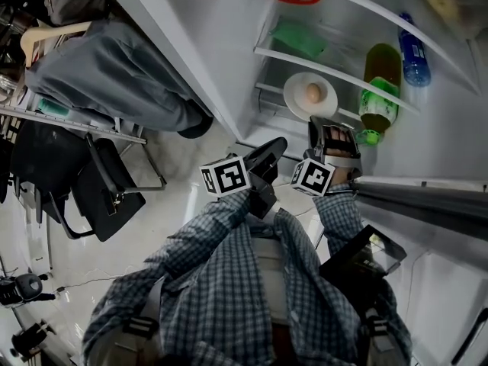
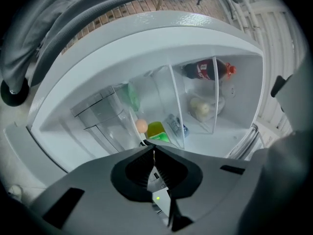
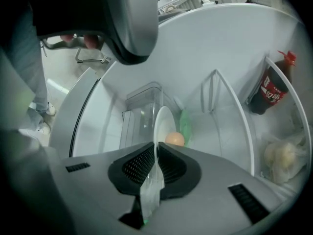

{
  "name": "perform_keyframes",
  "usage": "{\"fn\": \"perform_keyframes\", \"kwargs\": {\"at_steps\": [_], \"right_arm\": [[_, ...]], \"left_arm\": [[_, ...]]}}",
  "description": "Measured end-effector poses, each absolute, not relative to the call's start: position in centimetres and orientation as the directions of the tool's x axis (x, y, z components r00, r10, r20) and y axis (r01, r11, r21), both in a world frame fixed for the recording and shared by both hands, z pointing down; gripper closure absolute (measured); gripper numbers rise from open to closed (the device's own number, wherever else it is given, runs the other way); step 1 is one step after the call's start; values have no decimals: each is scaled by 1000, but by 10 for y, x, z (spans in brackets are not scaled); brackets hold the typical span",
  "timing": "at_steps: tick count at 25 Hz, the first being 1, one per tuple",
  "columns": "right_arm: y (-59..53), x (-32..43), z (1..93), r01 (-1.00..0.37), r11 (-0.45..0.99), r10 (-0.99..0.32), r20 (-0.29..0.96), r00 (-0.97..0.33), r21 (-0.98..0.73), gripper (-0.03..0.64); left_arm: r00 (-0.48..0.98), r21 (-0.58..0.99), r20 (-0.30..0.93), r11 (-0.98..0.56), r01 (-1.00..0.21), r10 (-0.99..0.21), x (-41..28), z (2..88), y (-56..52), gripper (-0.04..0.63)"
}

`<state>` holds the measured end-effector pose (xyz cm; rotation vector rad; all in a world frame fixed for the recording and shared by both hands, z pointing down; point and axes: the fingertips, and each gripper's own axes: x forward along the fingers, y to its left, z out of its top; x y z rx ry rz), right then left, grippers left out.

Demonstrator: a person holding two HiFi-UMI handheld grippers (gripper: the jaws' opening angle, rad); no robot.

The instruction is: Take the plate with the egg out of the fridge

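Plate [image 1: 299,97] inside the fridge [image 1: 221,29], likely stiff and breakable, with loose egg [image 1: 313,93] apt to roll: we pinch its near rim in the right tongs [image 1: 325,126]; left tongs [image 1: 276,147] closed, empty.

Cool, even light filled the fridge [image 1: 229,44], whose white walls were the brightest part, while the room beside it lay dim and grey. Both gripper views bulged fisheye-fashion, black at the corners. The near foreground was soft, and the plate [image 3: 164,124] glared almost featureless white.
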<state>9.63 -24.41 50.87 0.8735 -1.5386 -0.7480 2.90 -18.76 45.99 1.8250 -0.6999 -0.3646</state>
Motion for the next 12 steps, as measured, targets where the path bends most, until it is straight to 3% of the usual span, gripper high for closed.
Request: {"fn": "perform_keyframes", "kwargs": {"at_steps": [12], "right_arm": [[-229,95,500,-102,508,-861,505,-59,855,594]], "left_arm": [[789,969,21,-182,-167,-613,45,468,-211,586]]}}
